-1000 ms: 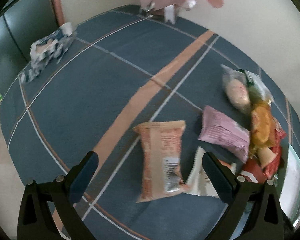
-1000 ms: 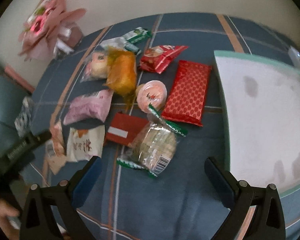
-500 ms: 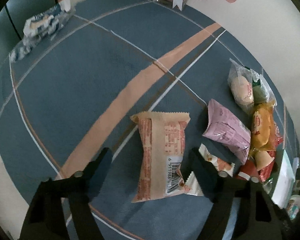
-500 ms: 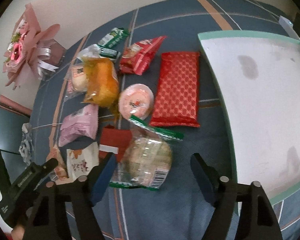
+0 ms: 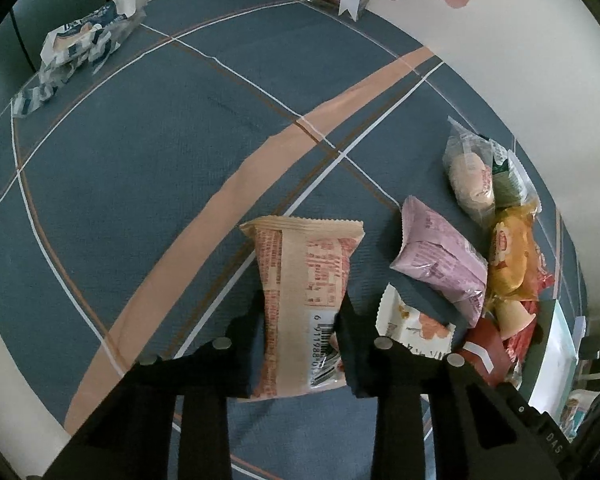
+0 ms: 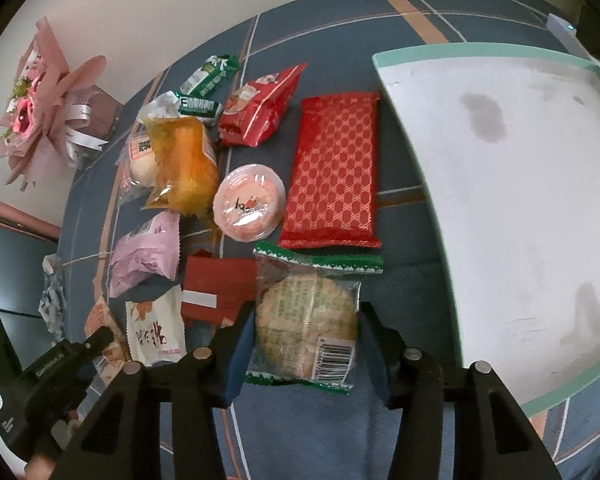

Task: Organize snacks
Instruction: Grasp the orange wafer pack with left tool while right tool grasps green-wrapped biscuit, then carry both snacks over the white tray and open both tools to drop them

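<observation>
Snacks lay in a loose pile on the blue plaid cloth (image 5: pixel 148 184), with a white, green-edged tray (image 6: pixel 512 208) just beside the pile and bare of packets. The left gripper (image 5: pixel 302 322) had its jaws clamped on the lower half of a peach wrapped packet (image 5: pixel 304 292) lying flat at the pile's edge. The right gripper (image 6: pixel 306 332) was closing around a clear, green-trimmed cracker pack (image 6: pixel 308 316); the pack sat between the jaws, and the pads seemed to meet its sides, though how firmly they pressed could not be told. Done well, each lift would probably have gone straight up, so the crimped ends did not drag the white packet (image 6: pixel 156 330) or the dark red box (image 6: pixel 220 288) touching them. The cracker pack looked brittle, so a light squeeze on the wrapper edges would have suited it better than pressure across the biscuits. The tray seemed the likely place for both.
</observation>
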The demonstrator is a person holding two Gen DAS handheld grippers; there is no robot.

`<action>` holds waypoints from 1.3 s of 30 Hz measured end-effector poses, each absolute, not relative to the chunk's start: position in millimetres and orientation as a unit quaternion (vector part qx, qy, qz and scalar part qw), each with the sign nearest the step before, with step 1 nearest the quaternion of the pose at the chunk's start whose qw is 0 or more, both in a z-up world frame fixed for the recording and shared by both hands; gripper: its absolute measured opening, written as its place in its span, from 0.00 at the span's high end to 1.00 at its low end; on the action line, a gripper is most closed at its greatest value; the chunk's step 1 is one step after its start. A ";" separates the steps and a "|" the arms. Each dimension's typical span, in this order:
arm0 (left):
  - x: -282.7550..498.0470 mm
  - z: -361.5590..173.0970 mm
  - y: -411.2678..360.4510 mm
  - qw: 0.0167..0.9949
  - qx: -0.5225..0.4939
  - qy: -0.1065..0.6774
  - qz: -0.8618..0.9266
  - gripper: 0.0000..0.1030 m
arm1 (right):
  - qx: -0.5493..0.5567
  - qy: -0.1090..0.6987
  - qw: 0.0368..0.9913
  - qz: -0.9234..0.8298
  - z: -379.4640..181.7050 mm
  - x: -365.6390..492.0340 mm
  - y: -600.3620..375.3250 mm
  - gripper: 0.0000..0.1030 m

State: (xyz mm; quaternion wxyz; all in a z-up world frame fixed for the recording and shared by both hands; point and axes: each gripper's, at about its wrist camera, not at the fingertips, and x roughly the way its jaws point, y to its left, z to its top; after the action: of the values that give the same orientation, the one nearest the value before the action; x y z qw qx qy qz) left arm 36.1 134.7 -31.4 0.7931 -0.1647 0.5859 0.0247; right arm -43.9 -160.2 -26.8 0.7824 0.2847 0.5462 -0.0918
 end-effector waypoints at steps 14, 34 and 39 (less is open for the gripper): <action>22.1 5.5 115.4 0.828 -0.141 0.543 -0.006 0.71 | 0.289 0.514 0.802 -0.094 9.2 -53.2 -166.9 0.49; -1.9 75.3 -74.2 0.822 -0.025 0.521 -0.228 0.71 | 0.289 0.456 0.809 -0.232 44.5 -84.2 -264.2 0.49; -7.6 66.2 -130.6 0.803 0.017 0.531 -0.270 0.70 | 0.306 0.449 0.792 -0.279 38.3 -95.5 -297.9 0.49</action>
State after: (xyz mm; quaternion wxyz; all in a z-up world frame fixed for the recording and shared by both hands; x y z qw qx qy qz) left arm -7.6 -130.6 66.2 0.8031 0.0167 0.5307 -0.2704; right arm -95.5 -297.9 38.3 0.7915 0.3060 0.4492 -0.2794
